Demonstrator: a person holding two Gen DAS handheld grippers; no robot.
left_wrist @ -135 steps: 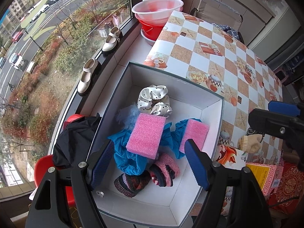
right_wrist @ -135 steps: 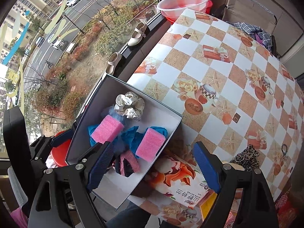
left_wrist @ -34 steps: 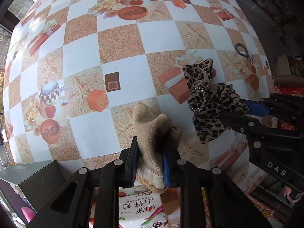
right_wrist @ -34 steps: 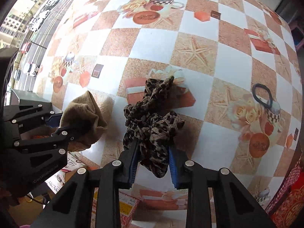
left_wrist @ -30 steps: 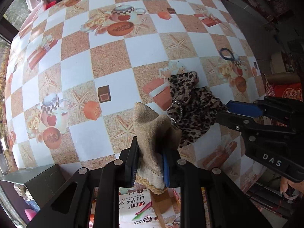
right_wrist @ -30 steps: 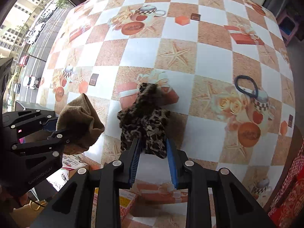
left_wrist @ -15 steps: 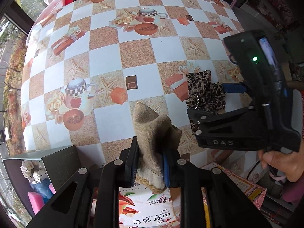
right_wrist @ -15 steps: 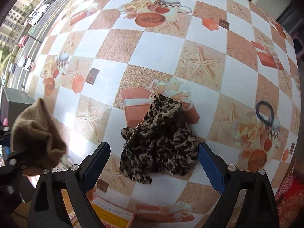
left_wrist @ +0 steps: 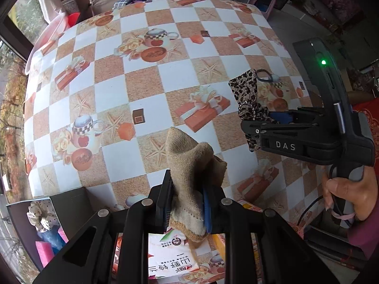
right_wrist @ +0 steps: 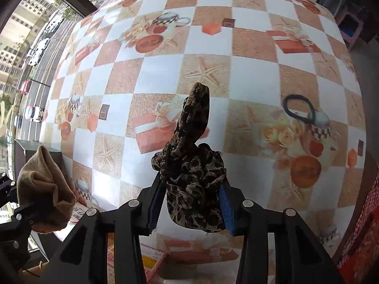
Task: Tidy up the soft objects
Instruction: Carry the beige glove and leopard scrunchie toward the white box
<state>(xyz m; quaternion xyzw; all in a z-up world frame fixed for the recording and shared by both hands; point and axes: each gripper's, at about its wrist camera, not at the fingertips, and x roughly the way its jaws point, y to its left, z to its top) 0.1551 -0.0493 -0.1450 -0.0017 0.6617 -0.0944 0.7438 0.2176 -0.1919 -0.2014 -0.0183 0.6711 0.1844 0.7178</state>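
My left gripper (left_wrist: 188,204) is shut on a tan sock (left_wrist: 189,165) and holds it above the checked tablecloth; the sock also shows at the left of the right wrist view (right_wrist: 42,189). My right gripper (right_wrist: 191,203) points down, its jaws closing on a leopard-print scrunchie (right_wrist: 194,177) that bunches between the blue pads, its free end reaching toward the table. In the left wrist view the same scrunchie (left_wrist: 246,94) sticks out of the right gripper (left_wrist: 272,118), held by a hand at the right. A black hair tie (right_wrist: 298,108) lies on the table beyond it.
A dark-walled box (left_wrist: 68,203) stands off the table's near-left edge, holding a polka-dot scrunchie (left_wrist: 40,215), a pink sponge (left_wrist: 43,252) and something blue. A printed tissue pack (left_wrist: 173,267) lies under my left gripper. A red basin (left_wrist: 71,20) sits at the far left.
The right gripper let go of the leopard scrunchie, opened wide, then closed around it again. The left gripper rose with the sock, bringing the box into view.
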